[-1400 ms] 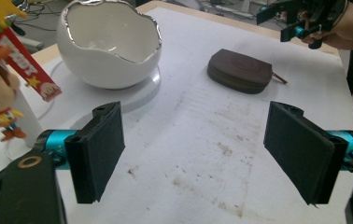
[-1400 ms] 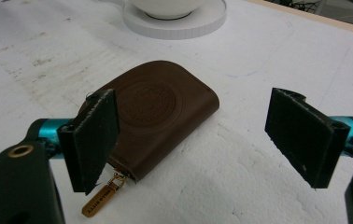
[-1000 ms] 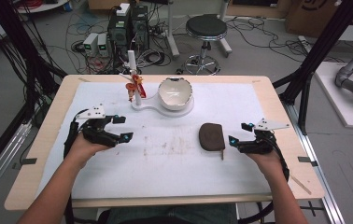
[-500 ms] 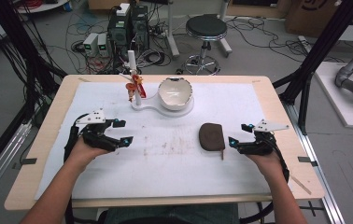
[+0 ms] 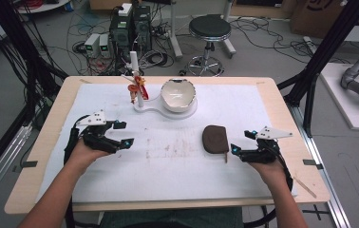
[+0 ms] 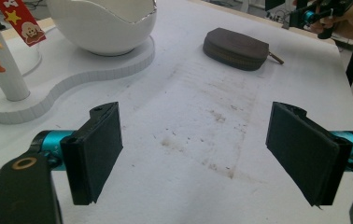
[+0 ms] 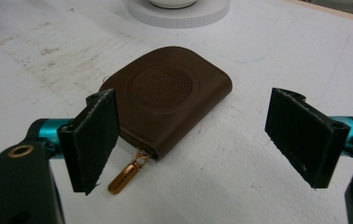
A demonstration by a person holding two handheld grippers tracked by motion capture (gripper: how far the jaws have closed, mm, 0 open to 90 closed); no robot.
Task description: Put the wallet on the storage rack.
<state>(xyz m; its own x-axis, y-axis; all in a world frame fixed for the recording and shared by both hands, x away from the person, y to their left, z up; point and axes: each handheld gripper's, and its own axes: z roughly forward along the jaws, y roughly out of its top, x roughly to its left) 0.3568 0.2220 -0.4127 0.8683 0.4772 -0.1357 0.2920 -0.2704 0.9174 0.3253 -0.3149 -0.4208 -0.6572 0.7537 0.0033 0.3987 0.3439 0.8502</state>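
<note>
A brown leather zip pouch [image 5: 215, 138] lies flat on the white mat, right of centre; it also lies in the right gripper view [image 7: 167, 95] and the left gripper view [image 6: 235, 48]. Its brass zip pull [image 7: 127, 176] points toward me. My right gripper [image 5: 240, 142] hovers just right of the pouch, jaws wide open and empty [image 7: 198, 144], the pouch just ahead of them. My left gripper [image 5: 123, 134] is at the left of the mat, open and empty [image 6: 202, 154], over bare stained mat.
At the back centre a white base [image 5: 149, 105] carries a white egg-shaped bowl [image 5: 178, 94] and a post [image 5: 136, 78] with a red tag and small figure [image 5: 136, 88]. The mat lies on a wooden table [image 5: 282, 102]. Black frame posts stand at both sides.
My left gripper has shifted slightly to the right. The right gripper and the pouch have stayed where they were.
</note>
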